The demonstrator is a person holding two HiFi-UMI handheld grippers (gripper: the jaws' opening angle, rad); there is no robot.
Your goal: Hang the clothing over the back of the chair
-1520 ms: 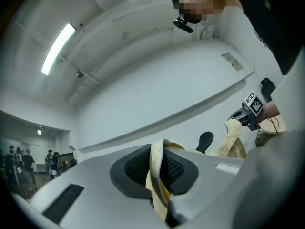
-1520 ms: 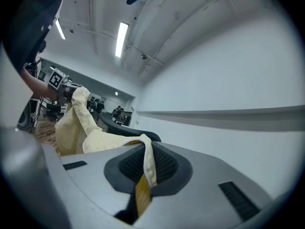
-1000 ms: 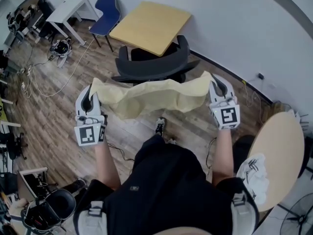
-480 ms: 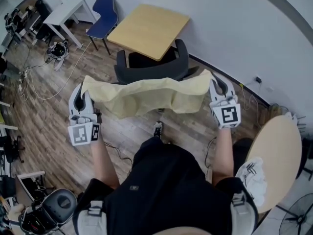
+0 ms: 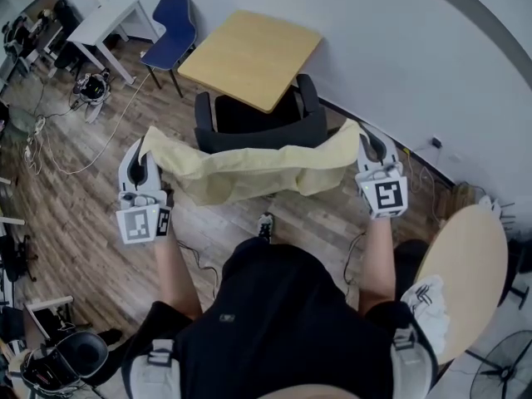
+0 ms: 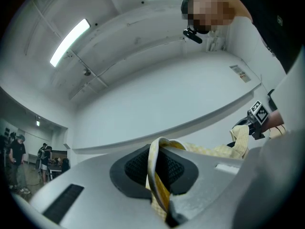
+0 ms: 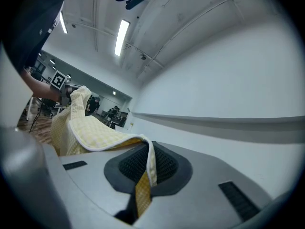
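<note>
A pale yellow checked garment is stretched out in the air between my two grippers, hanging just in front of the back of a dark grey chair. My left gripper is shut on the garment's left corner. My right gripper is shut on its right corner. The cloth's lower edge sags over the chair's backrest line and hides part of it. Both gripper views look up at the ceiling, with the cloth pinched between the jaws.
A wooden table stands behind the chair against the white wall. A blue chair and a white table are at the far left. A round wooden table is at the right. Cables lie on the wooden floor.
Both grippers have carried the garment forward toward the chair, and it is pulled flatter and wider. The left gripper moved left and up a little.
</note>
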